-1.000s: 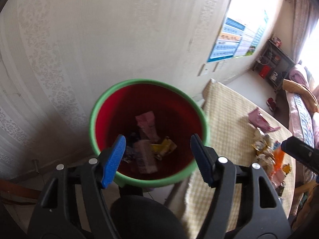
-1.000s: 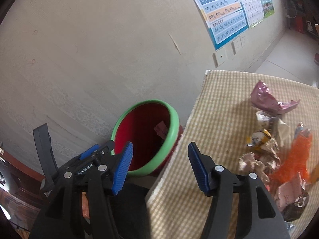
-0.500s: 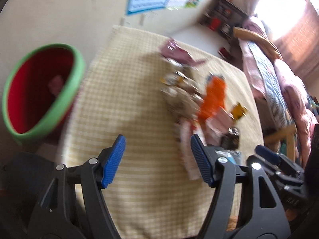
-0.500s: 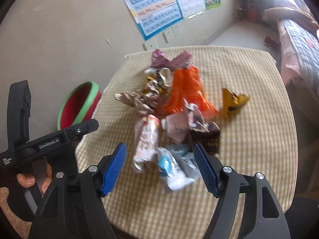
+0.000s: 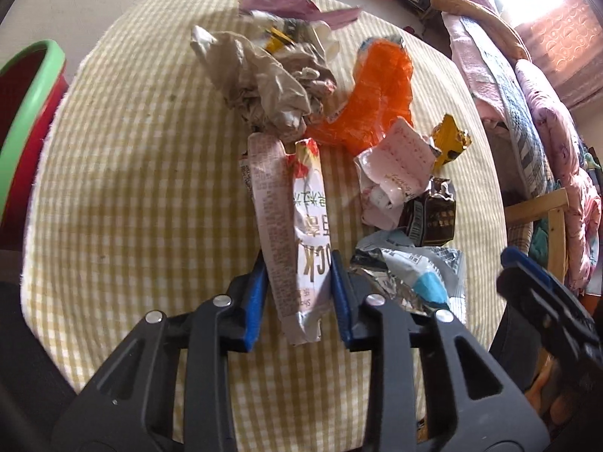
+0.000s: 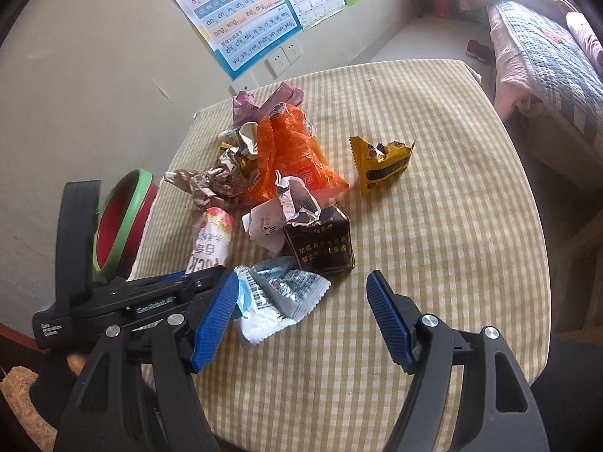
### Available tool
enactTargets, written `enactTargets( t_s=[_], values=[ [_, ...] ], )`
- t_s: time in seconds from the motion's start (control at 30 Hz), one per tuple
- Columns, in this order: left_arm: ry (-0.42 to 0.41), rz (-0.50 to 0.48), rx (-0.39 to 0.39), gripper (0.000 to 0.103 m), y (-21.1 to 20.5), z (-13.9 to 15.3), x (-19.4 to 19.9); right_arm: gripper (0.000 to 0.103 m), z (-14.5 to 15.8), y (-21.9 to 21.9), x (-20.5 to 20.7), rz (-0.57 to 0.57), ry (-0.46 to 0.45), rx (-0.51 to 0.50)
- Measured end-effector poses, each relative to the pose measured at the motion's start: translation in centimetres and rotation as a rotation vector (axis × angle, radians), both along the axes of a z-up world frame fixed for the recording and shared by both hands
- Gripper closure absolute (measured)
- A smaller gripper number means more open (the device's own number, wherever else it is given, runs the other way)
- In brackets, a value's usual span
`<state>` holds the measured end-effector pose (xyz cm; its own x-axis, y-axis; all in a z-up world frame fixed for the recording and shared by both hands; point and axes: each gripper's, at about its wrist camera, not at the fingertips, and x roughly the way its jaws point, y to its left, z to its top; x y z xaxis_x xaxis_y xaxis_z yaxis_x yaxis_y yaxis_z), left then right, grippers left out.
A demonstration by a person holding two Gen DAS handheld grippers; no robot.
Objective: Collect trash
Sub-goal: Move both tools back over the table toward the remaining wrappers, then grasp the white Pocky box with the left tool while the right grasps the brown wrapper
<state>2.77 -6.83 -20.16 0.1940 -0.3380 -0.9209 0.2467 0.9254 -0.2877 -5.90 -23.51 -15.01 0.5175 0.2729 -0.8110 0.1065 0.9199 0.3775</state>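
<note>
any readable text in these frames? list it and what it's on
"OCK": long white wrapper between the left gripper's pads.
"an en in un ün", "ang eng ing ong": wall poster.
"GenRobot.AI": left gripper body, right wrist view.
Dark brown packet: Chinese print, too blurred to read.

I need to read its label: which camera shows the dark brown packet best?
The right wrist view: the dark brown packet lies unobstructed mid-table, its printed face turned to the camera. In the left wrist view the packet sits off to the right, smaller and partly covered by the pink-white wrapper.
</note>
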Motion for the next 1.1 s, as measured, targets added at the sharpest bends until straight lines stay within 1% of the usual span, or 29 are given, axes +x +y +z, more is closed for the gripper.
enactTargets(
  t_s=[0.07,0.1,0.2,0.33,0.47,0.6,0.7,0.77,0.93,0.97,1.0,1.03,1.1],
  values=[
    [-0.021,0.009,0.02,0.072,0.8,0.4,-0.2,0.034,0.3,0.0,1.1,0.016,-0.018,-0.034],
    [-0.024,0.016,0.028,0.07,1.2,0.5,-0.2,0.034,0.2,0.0,1.8,0.03,-0.015,-0.044],
    [0.006,0.048,0.026,0.066,2.3,-0.1,-0.1,0.034,-0.9,-0.5,3.9,0.037,0.027,-0.032],
    [-0.007,0.055,0.039,0.063,2.7,-0.1,-0.4,0.034,-3.2,-0.8,5.6,0.037,0.085,-0.057],
    [-0.036,0.041,0.045,0.06,2.5,0.5,-0.6,0.035,-4.5,-0.7,5.7,0.042,0.108,-0.059],
    [-0.061,0.039,0.045,0.054,2.0,1.0,-0.6,0.035,-4.7,0.1,5.5,0.058,0.103,-0.073],
    [-0.08,0.042,0.052,0.05,1.8,1.3,-0.5,0.041,-4.9,0.8,5.4,0.081,0.099,-0.093],
    [-0.079,0.043,0.06,0.05,1.7,1.1,-0.3,0.053,-5.2,0.9,5.5,0.084,0.105,-0.086],
    [-0.063,0.044,0.079,0.05,2.1,0.3,0.0,0.054,-4.6,0.9,5.1,0.089,0.075,-0.061],
    [-0.057,0.049,0.079,0.052,2.3,0.2,0.0,0.054,-4.4,0.8,5.0,0.084,0.068,-0.055],
    [-0.043,0.052,0.071,0.061,2.4,-0.1,0.1,0.054,-4.0,0.7,4.9,0.078,0.059,-0.047],
    [-0.024,0.056,0.064,0.065,2.6,-0.4,0.1,0.054,-3.7,0.6,4.8,0.072,0.052,-0.039],
    [-0.015,0.067,0.057,0.066,2.9,-0.7,0.1,0.054,-3.0,0.3,4.5,0.058,0.036,-0.025]
  ],
)
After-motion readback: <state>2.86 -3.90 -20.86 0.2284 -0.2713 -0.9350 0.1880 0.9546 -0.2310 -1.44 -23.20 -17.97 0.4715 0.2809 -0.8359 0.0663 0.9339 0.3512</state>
